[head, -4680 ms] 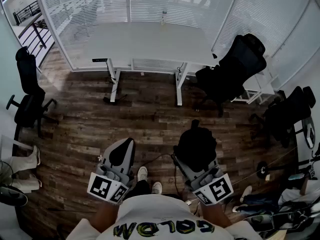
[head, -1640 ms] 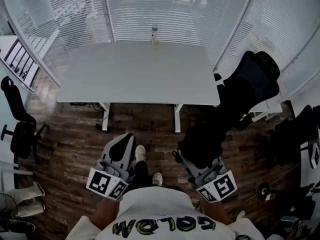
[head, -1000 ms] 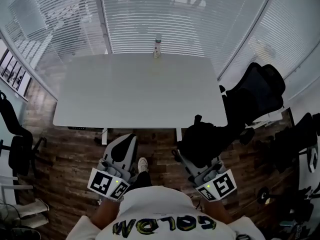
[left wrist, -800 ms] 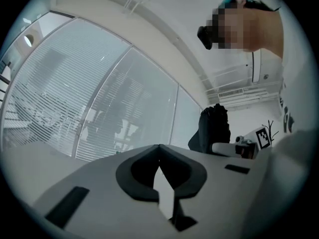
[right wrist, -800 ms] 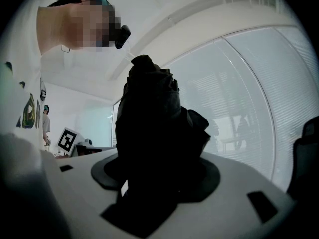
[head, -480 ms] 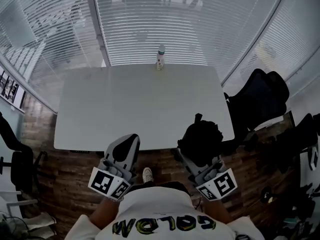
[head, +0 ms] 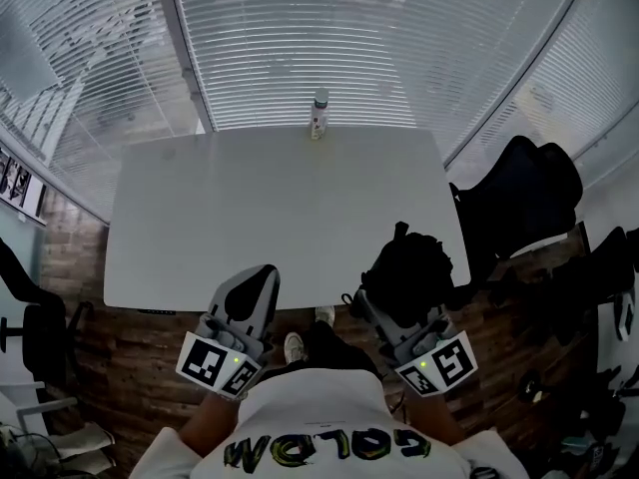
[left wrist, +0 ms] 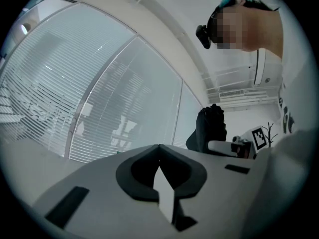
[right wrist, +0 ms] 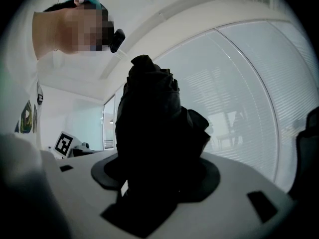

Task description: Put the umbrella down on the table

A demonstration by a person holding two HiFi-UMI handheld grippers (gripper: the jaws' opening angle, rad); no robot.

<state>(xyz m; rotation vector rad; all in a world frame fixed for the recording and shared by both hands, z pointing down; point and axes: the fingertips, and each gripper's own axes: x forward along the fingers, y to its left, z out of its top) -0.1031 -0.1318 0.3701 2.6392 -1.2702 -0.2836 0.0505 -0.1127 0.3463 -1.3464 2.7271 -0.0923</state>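
Observation:
A black folded umbrella point(head: 412, 269) sticks up out of my right gripper point(head: 391, 312), whose jaws are shut on its lower part; it hangs over the near right corner of the white table point(head: 270, 218). In the right gripper view the umbrella point(right wrist: 152, 128) fills the space between the jaws and hides the fingertips. My left gripper point(head: 250, 305) is at the table's near edge, left of the umbrella, with its jaws meeting and nothing in them. The left gripper view shows the same closed jaws point(left wrist: 159, 151), with the umbrella point(left wrist: 212, 128) off to the right.
A small bottle point(head: 319, 115) stands at the middle of the table's far edge, against a glass wall with blinds point(head: 329, 38). A black office chair point(head: 524, 203) stands right of the table, another chair point(head: 25, 307) at the far left. Wood floor lies below.
The person has walked up to the table, which has grown larger and nearer. Both grippers have come forward from over the floor to the table's near edge. The umbrella stays gripped.

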